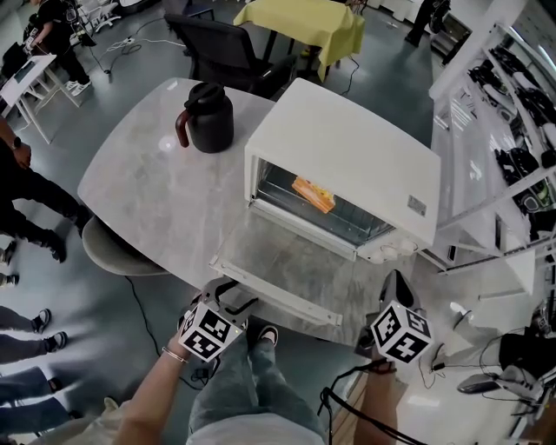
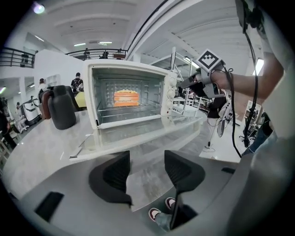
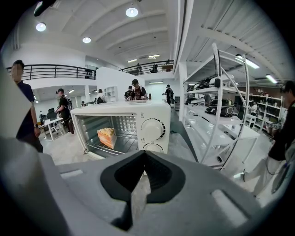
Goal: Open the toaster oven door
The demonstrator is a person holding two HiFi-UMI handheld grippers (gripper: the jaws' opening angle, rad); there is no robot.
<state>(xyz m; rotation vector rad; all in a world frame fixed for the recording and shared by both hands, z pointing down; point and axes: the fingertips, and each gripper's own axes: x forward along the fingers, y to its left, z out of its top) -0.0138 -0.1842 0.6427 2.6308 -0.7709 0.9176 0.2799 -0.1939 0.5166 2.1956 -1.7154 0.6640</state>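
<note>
The white toaster oven (image 1: 347,156) stands on the grey marble table (image 1: 148,182) with its glass door (image 1: 295,256) folded down flat towards me. A slice of orange layered cake (image 1: 313,193) lies on the rack inside. My left gripper (image 1: 233,295) hovers at the door's front edge, jaws open and empty; in the left gripper view (image 2: 146,159) the door (image 2: 138,131) lies just beyond its fingers. My right gripper (image 1: 396,282) is shut on nothing, off the oven's right front corner. The right gripper view (image 3: 144,159) faces the control knobs (image 3: 152,129) and the cake (image 3: 106,137).
A black carafe (image 1: 208,117) stands on the table left of the oven. A black chair (image 1: 221,48) and a yellow-covered table (image 1: 304,22) are behind. White shelving (image 1: 495,130) runs along the right. People (image 1: 26,200) stand at the left. My legs are under the table's near edge.
</note>
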